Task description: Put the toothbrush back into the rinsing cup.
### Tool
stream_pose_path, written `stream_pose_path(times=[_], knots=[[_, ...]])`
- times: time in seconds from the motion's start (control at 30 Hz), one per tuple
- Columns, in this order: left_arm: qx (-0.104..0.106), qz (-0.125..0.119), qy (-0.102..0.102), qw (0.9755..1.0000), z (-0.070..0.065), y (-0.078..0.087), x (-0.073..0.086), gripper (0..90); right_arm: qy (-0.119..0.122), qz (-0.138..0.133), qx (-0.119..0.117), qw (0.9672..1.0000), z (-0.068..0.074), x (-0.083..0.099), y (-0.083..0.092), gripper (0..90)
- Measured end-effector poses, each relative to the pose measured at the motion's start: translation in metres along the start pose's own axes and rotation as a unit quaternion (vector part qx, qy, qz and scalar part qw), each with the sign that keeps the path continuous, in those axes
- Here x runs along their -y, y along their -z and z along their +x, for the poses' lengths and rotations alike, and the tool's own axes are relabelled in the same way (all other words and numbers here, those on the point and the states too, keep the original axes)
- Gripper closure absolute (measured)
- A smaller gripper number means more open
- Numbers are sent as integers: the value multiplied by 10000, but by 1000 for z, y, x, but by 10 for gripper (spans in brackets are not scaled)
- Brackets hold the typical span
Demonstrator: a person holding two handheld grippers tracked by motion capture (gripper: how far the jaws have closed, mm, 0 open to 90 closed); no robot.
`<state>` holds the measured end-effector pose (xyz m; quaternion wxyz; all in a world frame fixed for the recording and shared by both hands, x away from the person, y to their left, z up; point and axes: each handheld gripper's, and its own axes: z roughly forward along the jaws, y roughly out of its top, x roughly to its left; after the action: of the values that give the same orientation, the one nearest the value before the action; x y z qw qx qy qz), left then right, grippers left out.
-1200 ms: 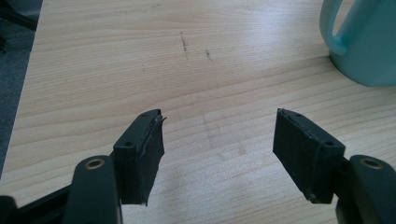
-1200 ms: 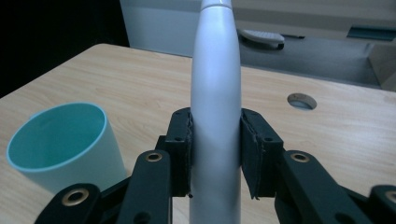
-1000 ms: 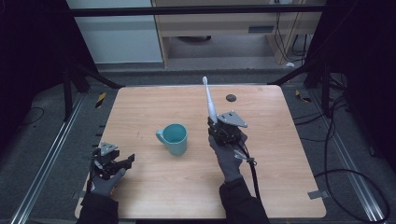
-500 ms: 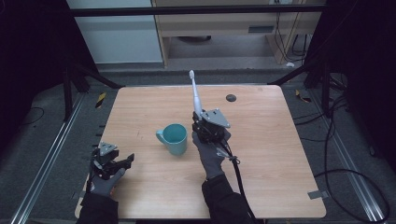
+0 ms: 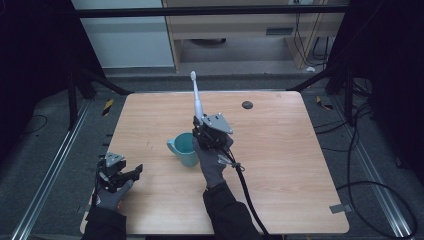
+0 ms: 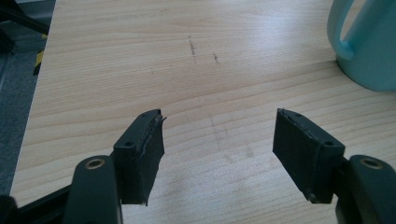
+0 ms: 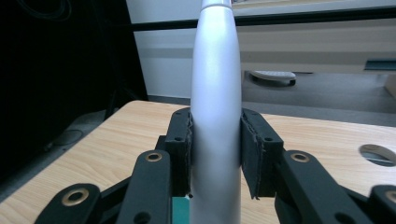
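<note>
The right gripper [image 5: 201, 126] is clamping the upright toothbrush [image 5: 198, 102] just above-right of the teal cup [image 5: 183, 149], while the left gripper's [image 5: 131, 172] fingers are gaping wide at lower left.

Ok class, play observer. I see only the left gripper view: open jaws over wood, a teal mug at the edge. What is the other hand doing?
Observer: The right tool is clamped on a white toothbrush, which it holds upright.
Operator: Where is that relative to the mug?
Observer: At the far right side of the teal mug. In the right gripper view, teal shows just beneath the jaws.
Operator: Anything else around?
Observer: A small dark round spot lies farther back, right of the toothbrush.
</note>
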<state>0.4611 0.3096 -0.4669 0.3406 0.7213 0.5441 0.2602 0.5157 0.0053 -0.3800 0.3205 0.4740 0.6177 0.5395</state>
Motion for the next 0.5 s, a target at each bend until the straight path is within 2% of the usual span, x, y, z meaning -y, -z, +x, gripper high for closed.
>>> stream_pose_path(times=[0.23, 0.5], knots=[[1, 1, -2, 10000, 1, 0, 0, 327, -29, -42, -65, 10000, 17, 3, -12, 664], [-1, 8, -4, 10000, 1, 0, 0, 328, -101, 45, -138, 9998, 25, 10, -24, 664]])
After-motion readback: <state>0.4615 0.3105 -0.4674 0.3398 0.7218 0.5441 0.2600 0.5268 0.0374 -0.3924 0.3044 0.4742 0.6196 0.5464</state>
